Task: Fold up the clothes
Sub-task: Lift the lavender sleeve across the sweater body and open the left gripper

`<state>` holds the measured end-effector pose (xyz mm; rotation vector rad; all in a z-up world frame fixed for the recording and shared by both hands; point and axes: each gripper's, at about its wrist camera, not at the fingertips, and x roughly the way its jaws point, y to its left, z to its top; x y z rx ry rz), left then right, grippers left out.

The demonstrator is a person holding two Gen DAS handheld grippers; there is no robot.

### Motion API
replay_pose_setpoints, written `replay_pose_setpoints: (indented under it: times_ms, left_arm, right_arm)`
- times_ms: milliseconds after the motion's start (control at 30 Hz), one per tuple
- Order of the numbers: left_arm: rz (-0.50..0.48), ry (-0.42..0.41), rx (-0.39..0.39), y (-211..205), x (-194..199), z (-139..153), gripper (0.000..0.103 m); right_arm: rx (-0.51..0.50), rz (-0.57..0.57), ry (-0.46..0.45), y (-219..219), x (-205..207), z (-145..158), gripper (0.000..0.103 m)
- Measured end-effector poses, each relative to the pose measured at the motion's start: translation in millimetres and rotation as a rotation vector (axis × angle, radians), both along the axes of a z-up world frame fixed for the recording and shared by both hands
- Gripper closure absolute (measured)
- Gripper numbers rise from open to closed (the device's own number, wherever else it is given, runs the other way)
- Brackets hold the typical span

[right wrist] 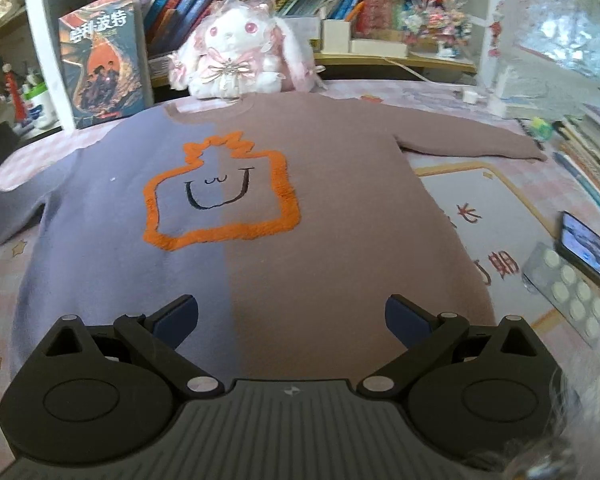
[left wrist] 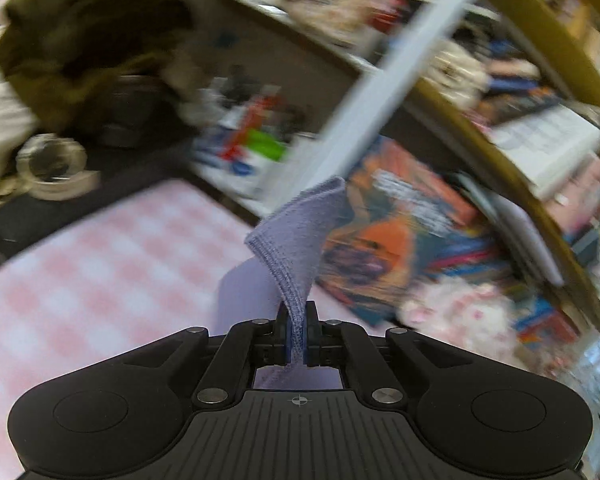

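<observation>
My left gripper (left wrist: 298, 328) pinches the purple-and-mauve knit sweater's (right wrist: 260, 208) purple cuff (left wrist: 296, 240); my right gripper (right wrist: 292, 316), jaws wide, hovers at the hem, collar toward frame top.

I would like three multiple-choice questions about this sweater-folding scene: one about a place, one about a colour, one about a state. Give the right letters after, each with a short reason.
1. Where does the plush rabbit sit?
A. just beyond the collar of the sweater
B. on the phone
C. on the right sleeve

2. What colour is the outline on the sweater's front?
A. green
B. orange
C. white

3. How is the left gripper?
A. wide open
B. shut on nothing
C. shut on purple knit cloth

Answers:
1 A, the rabbit rests behind the neckline.
2 B, the fuzzy outline is orange.
3 C, the cloth is pinched between its pads.
</observation>
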<state>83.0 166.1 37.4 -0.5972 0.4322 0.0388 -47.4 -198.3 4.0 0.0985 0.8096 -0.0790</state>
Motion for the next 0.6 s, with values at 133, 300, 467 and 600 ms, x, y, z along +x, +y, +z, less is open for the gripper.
replay_pose_setpoints:
  times_ms: [133, 300, 467, 600]
  left_arm:
    - [-0.058, -0.025, 0.008, -69.5, 11.6, 15.9, 0.100]
    - [-0.114, -0.062, 0.054, -141.8, 33.9, 42.1, 0.100]
    - [-0.142, -0.065, 0.116, -194.6, 49.9, 51.3, 0.100]
    - [-0.144, -0.058, 0.133, -224.0, 55.0, 49.9, 0.100]
  right_arm:
    - [0.020, 0.120, -0.002, -27.9, 5.6, 0.3, 0.002]
    - [0.059, 0.212, -0.028, -68.8, 15.2, 4.9, 0.003]
    - [0.072, 0.235, -0.028, -105.8, 25.5, 7.2, 0.003]
    - [0.091, 0.237, -0.021, -128.6, 31.2, 4.6, 0.003]
